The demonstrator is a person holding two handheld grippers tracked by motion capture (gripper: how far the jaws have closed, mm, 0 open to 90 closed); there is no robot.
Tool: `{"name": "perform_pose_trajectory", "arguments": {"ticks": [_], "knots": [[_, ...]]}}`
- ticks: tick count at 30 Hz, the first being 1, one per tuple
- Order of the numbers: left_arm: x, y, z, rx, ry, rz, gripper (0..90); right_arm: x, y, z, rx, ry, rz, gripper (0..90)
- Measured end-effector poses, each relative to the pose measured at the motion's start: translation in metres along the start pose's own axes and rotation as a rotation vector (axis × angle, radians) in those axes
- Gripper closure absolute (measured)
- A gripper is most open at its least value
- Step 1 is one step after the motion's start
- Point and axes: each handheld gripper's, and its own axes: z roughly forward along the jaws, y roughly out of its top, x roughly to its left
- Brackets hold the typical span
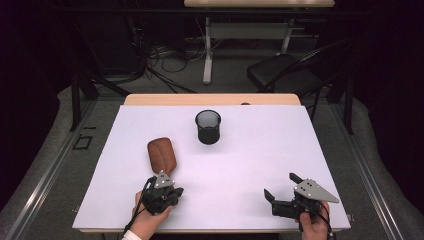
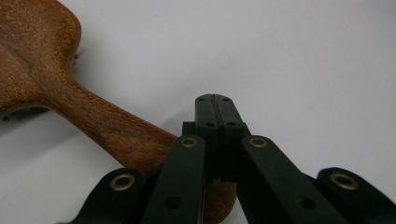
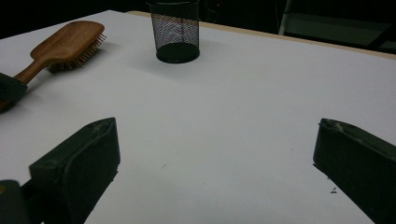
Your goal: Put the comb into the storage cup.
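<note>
Two grippers low on the white table (image 1: 250, 150). Left gripper (image 1: 167, 186) jaws pressed together, empty, sitting over the wooden hairbrush (image 1: 161, 154) handle end. Brush lies bristles down, left of center. Right gripper (image 1: 280, 187) jaws spread wide, empty. Black mesh cup (image 1: 208, 127) upright, far center.

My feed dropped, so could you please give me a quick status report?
Left gripper shut, over the hairbrush handle, empty. Right gripper open, empty. Brush bristles-down; mesh cup upright beyond. Nothing between.
</note>
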Motion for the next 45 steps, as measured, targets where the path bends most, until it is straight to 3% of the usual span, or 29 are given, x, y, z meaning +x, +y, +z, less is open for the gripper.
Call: {"name": "perform_pose_trajectory", "arguments": {"ticks": [45], "knots": [[0.039, -0.011, -0.021, 0.012, 0.085, -0.165, 90.0, -0.001, 0.0, 0.0, -0.003, 0.002, 0.01, 0.4]]}}
